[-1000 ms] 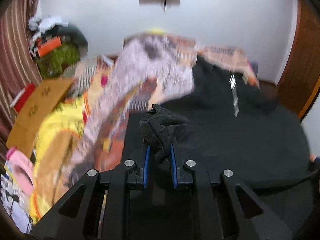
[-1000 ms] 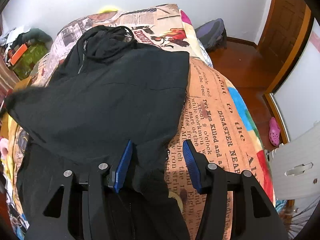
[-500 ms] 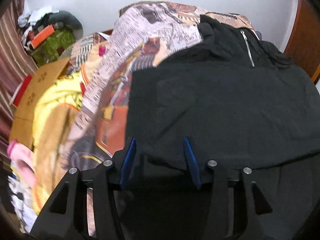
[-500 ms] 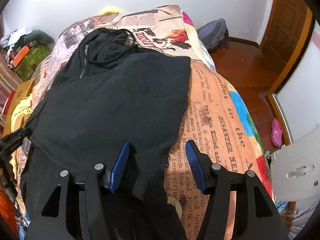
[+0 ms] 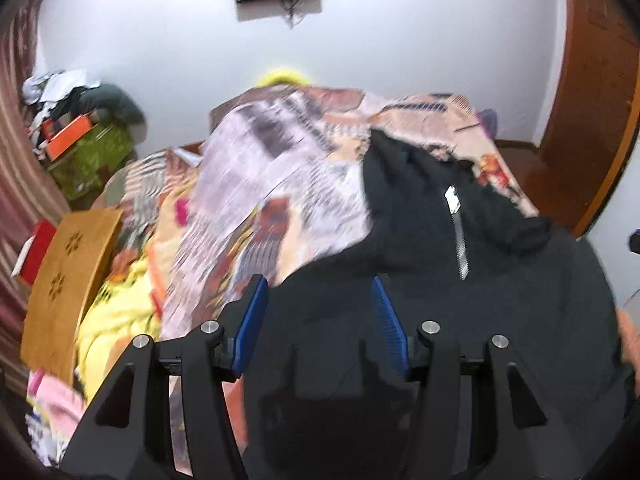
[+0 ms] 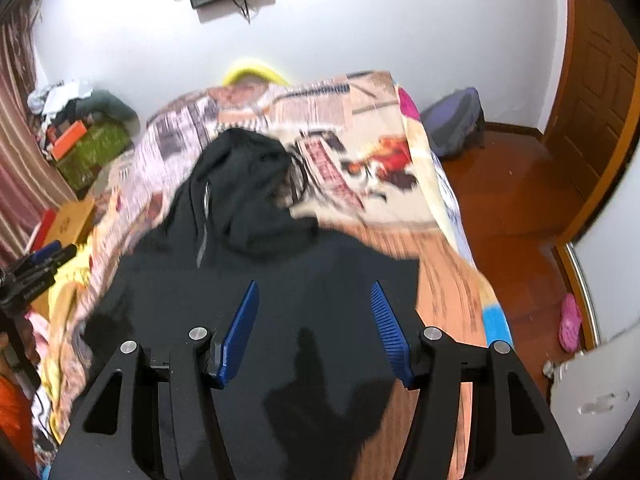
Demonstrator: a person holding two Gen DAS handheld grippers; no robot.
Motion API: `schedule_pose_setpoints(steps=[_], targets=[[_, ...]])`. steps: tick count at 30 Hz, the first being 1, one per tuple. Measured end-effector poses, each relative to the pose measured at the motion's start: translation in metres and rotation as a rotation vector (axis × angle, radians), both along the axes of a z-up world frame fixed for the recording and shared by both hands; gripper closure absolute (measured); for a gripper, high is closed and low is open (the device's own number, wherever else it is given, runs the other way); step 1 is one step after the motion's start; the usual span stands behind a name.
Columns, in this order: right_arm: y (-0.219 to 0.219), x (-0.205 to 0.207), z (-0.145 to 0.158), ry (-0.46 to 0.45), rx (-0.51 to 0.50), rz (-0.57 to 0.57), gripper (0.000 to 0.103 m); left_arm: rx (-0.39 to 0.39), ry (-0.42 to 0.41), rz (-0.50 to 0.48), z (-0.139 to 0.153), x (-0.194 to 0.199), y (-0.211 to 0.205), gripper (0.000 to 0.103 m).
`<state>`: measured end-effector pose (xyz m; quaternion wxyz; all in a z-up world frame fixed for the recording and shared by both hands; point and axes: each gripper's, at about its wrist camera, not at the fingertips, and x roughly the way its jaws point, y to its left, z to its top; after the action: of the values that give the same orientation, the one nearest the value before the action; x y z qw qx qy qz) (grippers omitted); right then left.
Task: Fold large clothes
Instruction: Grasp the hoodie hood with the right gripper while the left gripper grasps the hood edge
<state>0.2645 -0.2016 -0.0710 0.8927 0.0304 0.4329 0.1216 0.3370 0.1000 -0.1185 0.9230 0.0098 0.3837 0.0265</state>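
Hoodie (image 5: 500, 300) flat on bed (image 6: 448, 264), L tool (image 5: 316, 300) opening — nothing gripped

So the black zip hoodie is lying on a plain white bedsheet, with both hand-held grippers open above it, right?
Not quite. The black zip hoodie lies on a colourful newspaper-print bedspread, not a plain white bedsheet, as the right wrist view shows. Both hand-held grippers are open above it.

black hoodie (image 5: 500, 300), newsprint-patterned bedspread (image 5: 280, 168) (orange, pink)
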Motion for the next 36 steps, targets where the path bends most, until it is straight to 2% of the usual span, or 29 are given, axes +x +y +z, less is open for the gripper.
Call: schedule_pose_setpoints(steps=[6, 12, 19, 23, 27, 29, 30, 31, 33, 34, 36], targets=[[0.022, 0.054, 0.009, -0.005, 0.053, -0.004, 0.048, -0.084, 0.016, -0.045, 0.004, 0.065, -0.016, 0.05], [0.041, 0.111, -0.003, 0.02, 0.06, 0.021, 0.048, -0.117, 0.061, -0.055, -0.01, 0.132, -0.025, 0.05], [0.054, 0.198, -0.061, 0.195, 0.122, -0.001, 0.048, -0.209, 0.115, -0.067, -0.04, 0.196, -0.031, 0.05], [0.058, 0.23, -0.092, 0.296, 0.165, -0.023, 0.048, -0.27, 0.15, -0.073, -0.061, 0.225, -0.035, 0.05], [0.063, 0.247, -0.116, 0.376, 0.218, -0.021, 0.048, -0.264, 0.184, -0.061, -0.084, 0.246, -0.04, 0.05], [0.066, 0.251, -0.124, 0.397, 0.23, -0.019, 0.049, -0.228, 0.192, -0.047, -0.095, 0.252, -0.044, 0.057], [0.067, 0.251, -0.126, 0.398, 0.233, -0.014, 0.054, -0.203, 0.184, -0.038, -0.098, 0.252, -0.045, 0.06], [0.068, 0.252, -0.127, 0.398, 0.236, -0.011, 0.065, -0.191, 0.172, -0.035, -0.1, 0.251, -0.046, 0.064], [0.068, 0.248, -0.126, 0.396, 0.272, 0.008, 0.079, -0.167, 0.152, -0.041, -0.099, 0.247, -0.048, 0.075], [0.067, 0.246, -0.124, 0.387, 0.265, -0.006, 0.083, -0.149, 0.149, -0.041, -0.099, 0.246, -0.049, 0.085], [0.068, 0.236, -0.114, 0.355, 0.24, -0.006, 0.088, -0.119, 0.15, -0.043, -0.097, 0.243, -0.05, 0.09]])
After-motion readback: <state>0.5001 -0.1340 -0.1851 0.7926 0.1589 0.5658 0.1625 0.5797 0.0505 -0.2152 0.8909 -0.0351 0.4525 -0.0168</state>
